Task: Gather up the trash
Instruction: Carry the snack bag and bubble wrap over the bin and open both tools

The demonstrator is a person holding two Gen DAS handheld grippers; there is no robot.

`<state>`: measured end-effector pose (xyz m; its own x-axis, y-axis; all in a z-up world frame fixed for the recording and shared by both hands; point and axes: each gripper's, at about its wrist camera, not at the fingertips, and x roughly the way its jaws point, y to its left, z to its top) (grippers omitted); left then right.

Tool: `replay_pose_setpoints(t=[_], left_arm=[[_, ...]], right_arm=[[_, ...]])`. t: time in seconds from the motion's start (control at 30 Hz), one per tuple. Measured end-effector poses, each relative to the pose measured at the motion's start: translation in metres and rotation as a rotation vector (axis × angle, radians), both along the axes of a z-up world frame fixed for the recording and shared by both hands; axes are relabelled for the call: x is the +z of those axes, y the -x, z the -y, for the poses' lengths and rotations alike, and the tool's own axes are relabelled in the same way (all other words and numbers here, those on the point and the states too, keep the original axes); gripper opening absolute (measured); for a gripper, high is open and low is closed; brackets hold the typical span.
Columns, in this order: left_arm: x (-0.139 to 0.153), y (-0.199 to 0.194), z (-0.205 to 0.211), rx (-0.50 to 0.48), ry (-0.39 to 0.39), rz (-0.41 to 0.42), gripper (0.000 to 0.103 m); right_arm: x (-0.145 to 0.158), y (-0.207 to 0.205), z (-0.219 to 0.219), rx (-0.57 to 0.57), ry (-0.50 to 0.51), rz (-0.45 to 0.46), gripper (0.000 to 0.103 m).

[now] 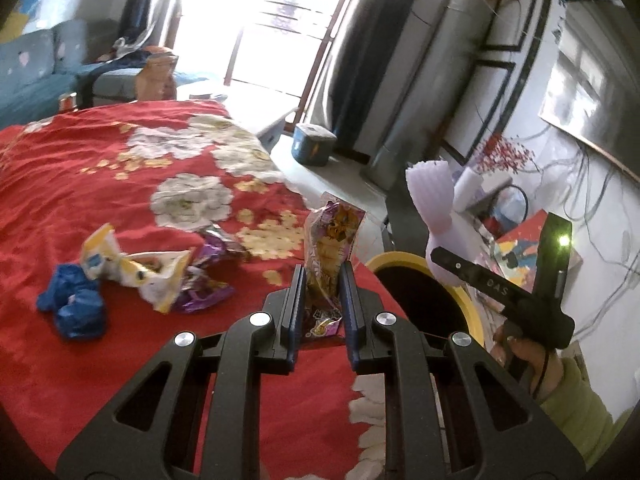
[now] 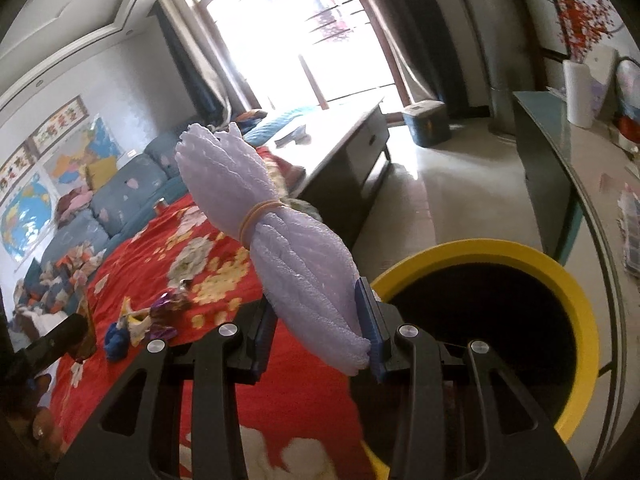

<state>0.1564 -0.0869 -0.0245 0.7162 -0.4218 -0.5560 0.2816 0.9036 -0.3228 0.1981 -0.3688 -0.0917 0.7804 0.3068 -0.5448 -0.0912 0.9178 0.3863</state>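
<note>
Bin: yellow-rimmed bin [image 2: 560,280] is standing off the edge of the red flowered cloth [image 1: 100,168], mouth open and dark; whether anything is lying inside I cannot tell.
Left gripper: left gripper [image 1: 323,284] is pinching an upright purple-and-gold snack wrapper [image 1: 330,240] between nearly closed jaws, over the cloth just beside the bin.
Right gripper: right gripper [image 2: 320,312] is clamping a lilac foam net bundle [image 2: 276,232], tied with a rubber band [image 2: 260,216], just beside the bin's rim.
Progress: both pieces are looking ready to drop but are not yet over the mouth.
Remaining: crumpled blue scrap [image 1: 76,304], white-and-yellow packet [image 1: 136,272] and purple wrapper [image 1: 208,280] are lying on the cloth, well apart from the bin.
Room: air above the bin is looking open; both grippers are crowding the same rim, so they are risking a bump.
</note>
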Motion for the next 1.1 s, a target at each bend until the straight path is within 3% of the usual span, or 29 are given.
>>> replay_pose_setpoints(t=[0.47, 1.1], left_arm=[[-0.011, -0.011, 0.066, -0.134, -0.082, -0.008, 0.012], [-0.039, -0.026, 0.144, -0.302, -0.155, -0.034, 0.012]], right_arm=[[-0.015, 0.004, 0.048, -0.099, -0.029, -0.028, 0.036], [-0.049, 0.000, 0.097, -0.196, -0.079, -0.134, 0.038]])
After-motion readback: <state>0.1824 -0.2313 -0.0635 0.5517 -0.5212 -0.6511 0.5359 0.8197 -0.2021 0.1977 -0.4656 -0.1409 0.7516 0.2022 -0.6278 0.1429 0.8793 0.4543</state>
